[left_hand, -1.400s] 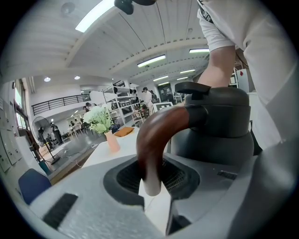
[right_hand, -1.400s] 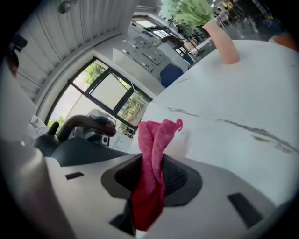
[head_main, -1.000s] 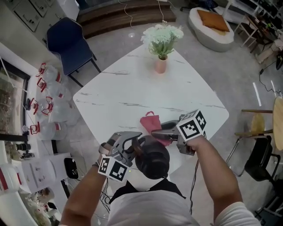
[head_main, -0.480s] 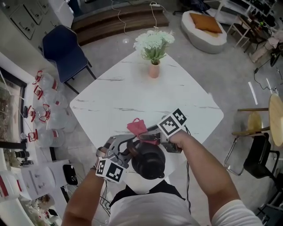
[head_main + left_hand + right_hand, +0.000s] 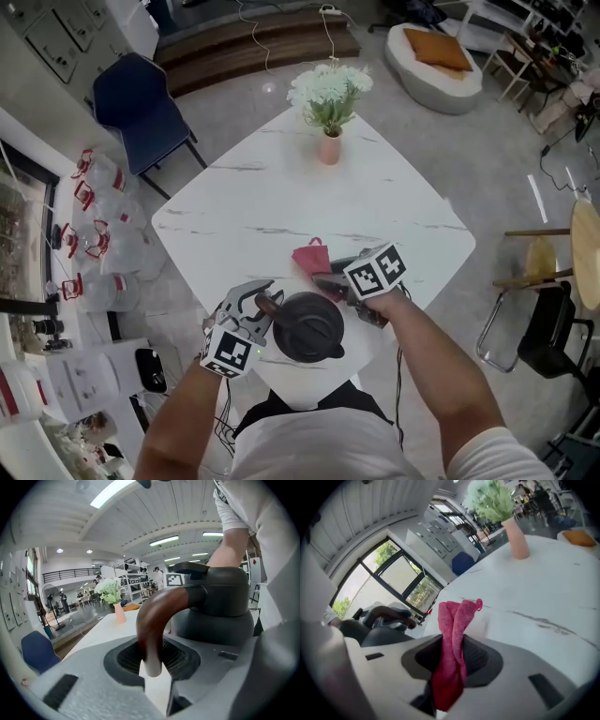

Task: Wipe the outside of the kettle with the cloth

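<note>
At the near corner of the white table point(image 5: 281, 197), close to my body, the dark kettle point(image 5: 309, 326) is upright with its lid facing up at me; I cannot tell whether its base touches the tabletop. My left gripper point(image 5: 261, 302) comes in from the kettle's left side, and its jaws are clamped on the curved brown handle point(image 5: 159, 616), partly closed with the handle's lower end pinched between them. The grey body of the kettle fills the space just beyond that grip. My right gripper point(image 5: 450, 663) reaches in from the right, on the kettle's far side, with its jaws tight on the pink cloth point(image 5: 311, 255). The cloth is bunched into a narrow fold, and its free end stands up past the jaw tips, with a small loop at the top. It sits just beyond the kettle, near it, and I cannot tell if the two touch. Farther across the table, well apart from both, a pink vase point(image 5: 329, 148) of pale flowers stands by the far corner. A blue chair point(image 5: 136, 94) is on the floor beyond the table's left edge.
</note>
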Demonstrator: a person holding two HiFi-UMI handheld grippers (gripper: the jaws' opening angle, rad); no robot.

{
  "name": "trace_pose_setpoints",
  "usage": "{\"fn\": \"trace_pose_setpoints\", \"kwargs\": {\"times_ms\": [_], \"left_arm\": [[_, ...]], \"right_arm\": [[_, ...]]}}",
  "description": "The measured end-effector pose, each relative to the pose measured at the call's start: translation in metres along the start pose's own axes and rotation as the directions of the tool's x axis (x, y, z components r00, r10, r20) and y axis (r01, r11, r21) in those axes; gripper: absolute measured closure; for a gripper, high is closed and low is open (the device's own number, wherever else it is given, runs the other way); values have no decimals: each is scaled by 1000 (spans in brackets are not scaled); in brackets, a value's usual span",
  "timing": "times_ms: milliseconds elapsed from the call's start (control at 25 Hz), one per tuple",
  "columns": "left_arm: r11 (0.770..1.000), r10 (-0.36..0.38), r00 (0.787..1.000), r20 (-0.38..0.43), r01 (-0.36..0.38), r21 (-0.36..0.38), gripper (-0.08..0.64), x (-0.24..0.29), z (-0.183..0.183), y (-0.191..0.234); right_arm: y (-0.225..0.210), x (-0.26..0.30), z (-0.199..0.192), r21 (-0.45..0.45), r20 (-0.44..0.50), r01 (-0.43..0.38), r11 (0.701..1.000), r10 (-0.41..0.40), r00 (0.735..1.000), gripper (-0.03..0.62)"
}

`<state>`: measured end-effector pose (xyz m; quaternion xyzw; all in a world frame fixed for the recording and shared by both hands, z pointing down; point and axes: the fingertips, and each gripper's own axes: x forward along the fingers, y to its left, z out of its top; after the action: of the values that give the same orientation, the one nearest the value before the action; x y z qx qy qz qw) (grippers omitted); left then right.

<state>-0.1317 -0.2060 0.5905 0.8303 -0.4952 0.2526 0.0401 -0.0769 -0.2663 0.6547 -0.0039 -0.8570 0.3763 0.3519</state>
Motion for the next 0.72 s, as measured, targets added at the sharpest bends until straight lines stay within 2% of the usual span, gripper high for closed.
{"fn": "trace_pose_setpoints", "kwargs": {"times_ms": [120,280,360,480,720], "left_arm": [[999,18,1000,-4,-18,-49,465,-3,-8,4],[999,17,1000,12,-17,-44,465,-3,-4,9],[999,17,1000,12,-17,-50,465,-2,-4,10],[997,17,1000,12,-16,-69,465,-2,-4,11],[992,36,999,9,-35,-118,465,-2,-5,11]], "right_arm": [[17,-35,12,12,138,-6,1000,4,990,471],[60,-66,35,-27,254,-45,999,50,966,471],[82,-67,46,-76,261,-59,995,77,962,471],[99,-58,44,-143,203,-38,989,67,977,471],[90,-75,16,-25,235,-27,999,32,971,472]]}}
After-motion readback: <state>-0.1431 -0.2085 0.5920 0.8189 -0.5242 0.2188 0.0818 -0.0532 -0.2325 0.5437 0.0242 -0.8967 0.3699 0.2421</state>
